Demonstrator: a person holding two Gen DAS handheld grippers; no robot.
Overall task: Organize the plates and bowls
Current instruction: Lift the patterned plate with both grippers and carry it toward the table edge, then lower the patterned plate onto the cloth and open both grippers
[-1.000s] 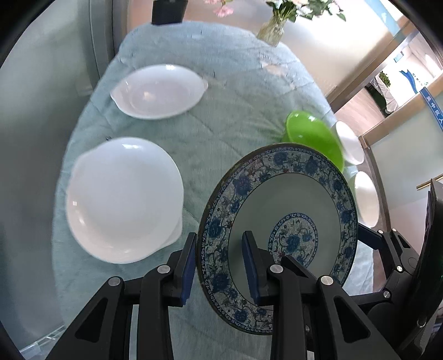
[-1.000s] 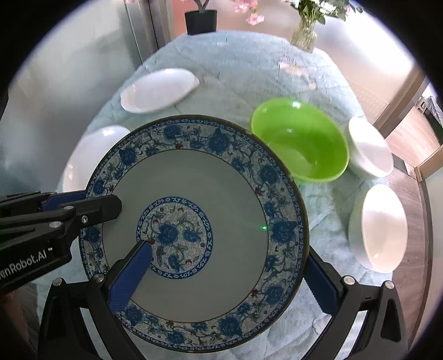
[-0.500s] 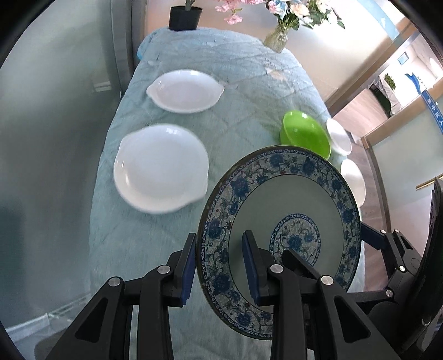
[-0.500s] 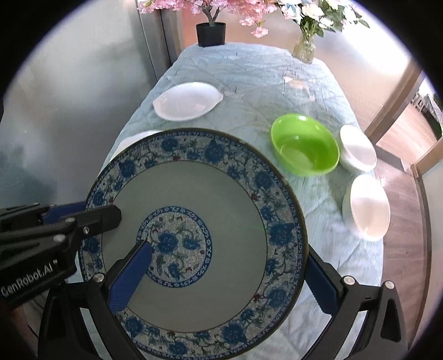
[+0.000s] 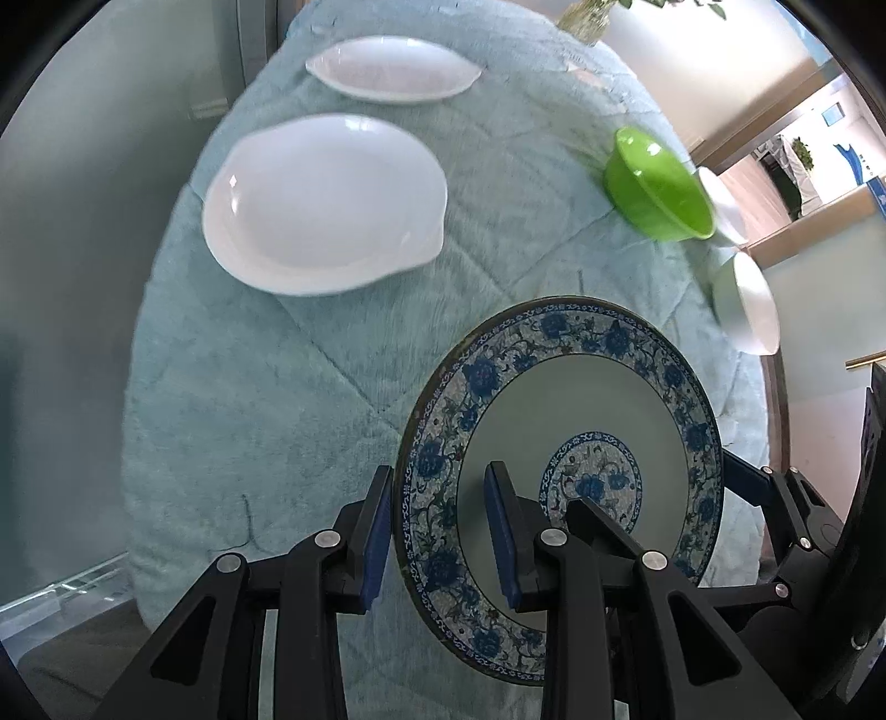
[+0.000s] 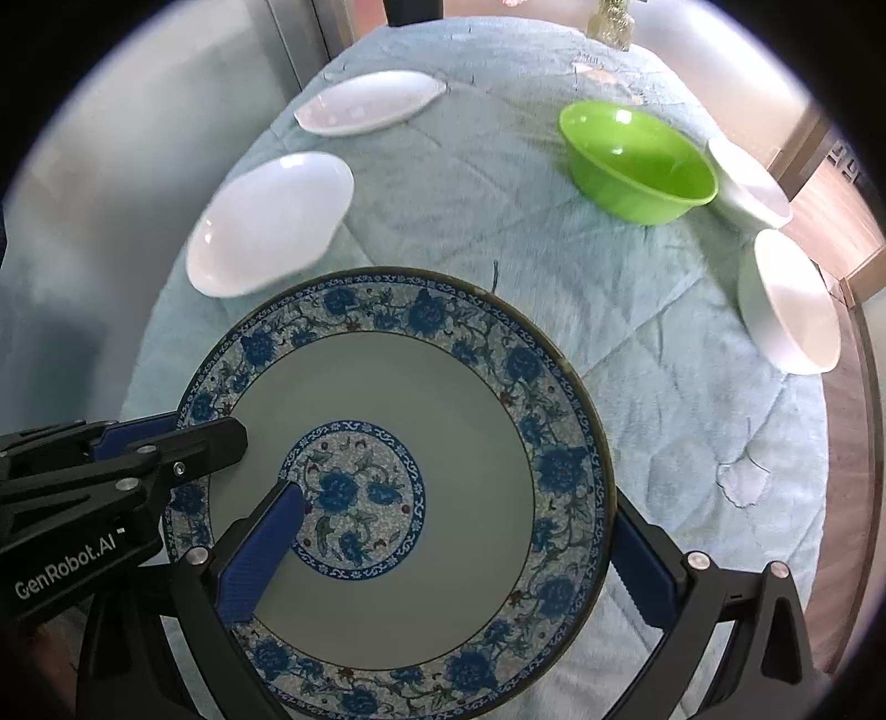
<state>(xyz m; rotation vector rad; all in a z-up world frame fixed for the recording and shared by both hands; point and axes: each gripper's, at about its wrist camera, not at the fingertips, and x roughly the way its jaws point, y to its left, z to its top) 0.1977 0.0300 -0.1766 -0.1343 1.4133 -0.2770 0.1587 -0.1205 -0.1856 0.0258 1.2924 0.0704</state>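
A blue-and-white floral plate (image 6: pixel 398 421) hangs above the teal-covered table (image 6: pixel 470 232), carried by both grippers. My left gripper (image 5: pixel 437 531) is shut on the plate's left rim, one blue pad on each side. My right gripper (image 6: pixel 454 554) holds the opposite side: one pad lies on the plate's top face near the centre medallion, the other sits under the right rim. Two white plates (image 5: pixel 326 205) (image 5: pixel 393 69) lie at the far left. A green bowl (image 6: pixel 637 160) and two white bowls (image 6: pixel 747 183) (image 6: pixel 792 310) sit along the right edge.
A glass vase (image 6: pixel 609 22) stands at the table's far end. Beyond the right edge there is wooden floor (image 6: pixel 847 232), and a grey wall runs along the left. Bare cloth (image 5: pixel 266 421) lies under and left of the held plate.
Both grippers have carried the plate together toward the table's near end and slightly down. The white plates and bowls now sit higher in both views. Neither grip has changed.
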